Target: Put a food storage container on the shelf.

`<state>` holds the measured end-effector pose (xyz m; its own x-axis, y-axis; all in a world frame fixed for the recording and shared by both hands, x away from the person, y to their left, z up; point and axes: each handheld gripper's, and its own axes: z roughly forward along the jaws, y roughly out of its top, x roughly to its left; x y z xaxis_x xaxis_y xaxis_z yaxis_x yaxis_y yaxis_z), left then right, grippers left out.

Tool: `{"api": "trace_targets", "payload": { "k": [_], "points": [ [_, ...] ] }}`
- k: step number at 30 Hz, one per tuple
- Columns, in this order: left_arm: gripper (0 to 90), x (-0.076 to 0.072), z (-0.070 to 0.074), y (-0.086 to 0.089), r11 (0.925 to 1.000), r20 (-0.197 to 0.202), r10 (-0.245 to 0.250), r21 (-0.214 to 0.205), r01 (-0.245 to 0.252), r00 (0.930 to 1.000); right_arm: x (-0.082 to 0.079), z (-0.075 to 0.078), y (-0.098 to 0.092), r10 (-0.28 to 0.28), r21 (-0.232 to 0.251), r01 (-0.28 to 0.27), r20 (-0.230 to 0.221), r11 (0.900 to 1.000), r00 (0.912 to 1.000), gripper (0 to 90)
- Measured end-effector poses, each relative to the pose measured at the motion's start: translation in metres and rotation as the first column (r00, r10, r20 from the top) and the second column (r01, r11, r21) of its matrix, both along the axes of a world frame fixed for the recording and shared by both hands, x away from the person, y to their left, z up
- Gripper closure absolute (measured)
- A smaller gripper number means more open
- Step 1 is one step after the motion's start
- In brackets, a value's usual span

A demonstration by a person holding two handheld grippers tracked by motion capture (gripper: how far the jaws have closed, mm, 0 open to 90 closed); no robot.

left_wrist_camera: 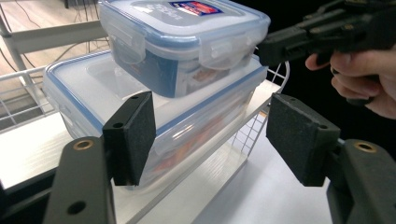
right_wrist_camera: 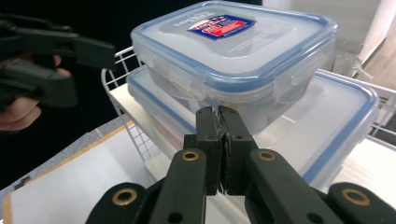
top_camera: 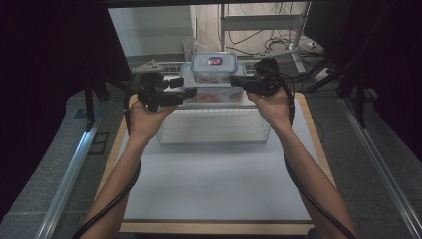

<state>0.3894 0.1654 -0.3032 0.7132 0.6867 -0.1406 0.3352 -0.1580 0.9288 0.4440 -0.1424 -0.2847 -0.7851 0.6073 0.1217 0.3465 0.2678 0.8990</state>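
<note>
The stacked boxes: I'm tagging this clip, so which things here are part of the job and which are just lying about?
In the job:
- small clear blue-rimmed plastic lidded box
- large clear blue-rimmed plastic lidded box beneath it
- white wire shelf rack
- left tongs, open
- right tongs, shut

Lying about:
- metal frame
- floor cables

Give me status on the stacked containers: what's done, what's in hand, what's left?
Done: small container sits stacked on the large container, both lidded, on the wire rack. In hand: right hand-held gripper is shut, empty, at the small container's side; left hand-held gripper is open beside the large one. Left: neither container is gripped yet.
</note>
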Motion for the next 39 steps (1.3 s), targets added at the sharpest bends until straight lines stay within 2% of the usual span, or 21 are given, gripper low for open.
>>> {"api": "trace_targets", "payload": {
  "k": [5, 9, 11, 12, 13, 20, 23, 28, 32, 35, 39],
  "points": [
    [30.7, -0.003, -0.004, -0.003, 0.9999, 0.006, -0.016, 0.004, 0.016, 0.9999, 0.003, -0.003, -0.002, -0.003, 0.014, 0.003, -0.015, 0.9999, 0.9999, 87.4],
    [30.1, -0.010, -0.008, -0.008, 0.9993, 0.016, -0.031, 0.021, 0.031, 0.9994, -0.003, -0.004, -0.003, 0.016, 0.021, -0.016, -0.013, 0.9997, 0.9998, 83.4],
    [29.4, -0.014, -0.010, -0.010, 0.9987, 0.022, -0.037, 0.036, 0.037, 0.9991, -0.006, -0.005, -0.003, 0.025, 0.026, -0.024, -0.006, 0.9994, 0.9997, 76.9],
    [28.9, -0.014, -0.010, -0.010, 0.9987, 0.022, -0.037, 0.036, 0.037, 0.9991, -0.006, -0.005, -0.003, 0.025, 0.026, -0.024, -0.006, 0.9994, 0.9997, 76.9],
    [28.5, -0.018, -0.013, -0.013, 0.9977, 0.027, -0.043, 0.053, 0.042, 0.9987, -0.010, -0.006, -0.002, 0.027, 0.025, -0.027, 0.006, 0.9993, 0.9996, 70.6],
    [23.3, -0.033, -0.025, -0.021, 0.9906, 0.051, -0.056, 0.128, 0.049, 0.9972, -0.028, -0.015, -0.002, 0.028, 0.008, -0.029, 0.055, 0.9995, 0.9981, 51.0],
    [20.8, -0.040, -0.030, -0.021, 0.9900, 0.056, -0.055, 0.133, 0.047, 0.9970, -0.037, -0.020, -0.003, 0.034, -0.003, -0.034, 0.075, 0.9994, 0.9966, 44.3],
    [17.0, -0.048, -0.038, -0.019, 0.9916, 0.051, -0.055, 0.120, 0.049, 0.9971, -0.050, -0.027, -0.005, 0.051, -0.020, -0.050, 0.090, 0.9986, 0.9947, 36.9],
    [13.1, -0.057, -0.051, -0.015, 0.9931, 0.029, -0.051, 0.107, 0.048, 0.9983, -0.064, -0.035, -0.005, 0.071, -0.063, -0.064, 0.113, 0.9960, 0.9911, 29.4],
    [10.9, -0.063, -0.060, -0.012, 0.9949, 0.013, -0.051, 0.088, 0.050, 0.9986, -0.072, -0.040, -0.005, 0.083, -0.087, -0.074, 0.111, 0.9935, 0.9903, 25.0],
    [8.9, -0.070, -0.072, -0.010, 0.9948, 0.002, -0.052, 0.088, 0.052, 0.9986, -0.082, -0.048, -0.006, 0.099, -0.103, -0.089, 0.102, 0.9907, 0.9898, 20.7]
  ]
}}
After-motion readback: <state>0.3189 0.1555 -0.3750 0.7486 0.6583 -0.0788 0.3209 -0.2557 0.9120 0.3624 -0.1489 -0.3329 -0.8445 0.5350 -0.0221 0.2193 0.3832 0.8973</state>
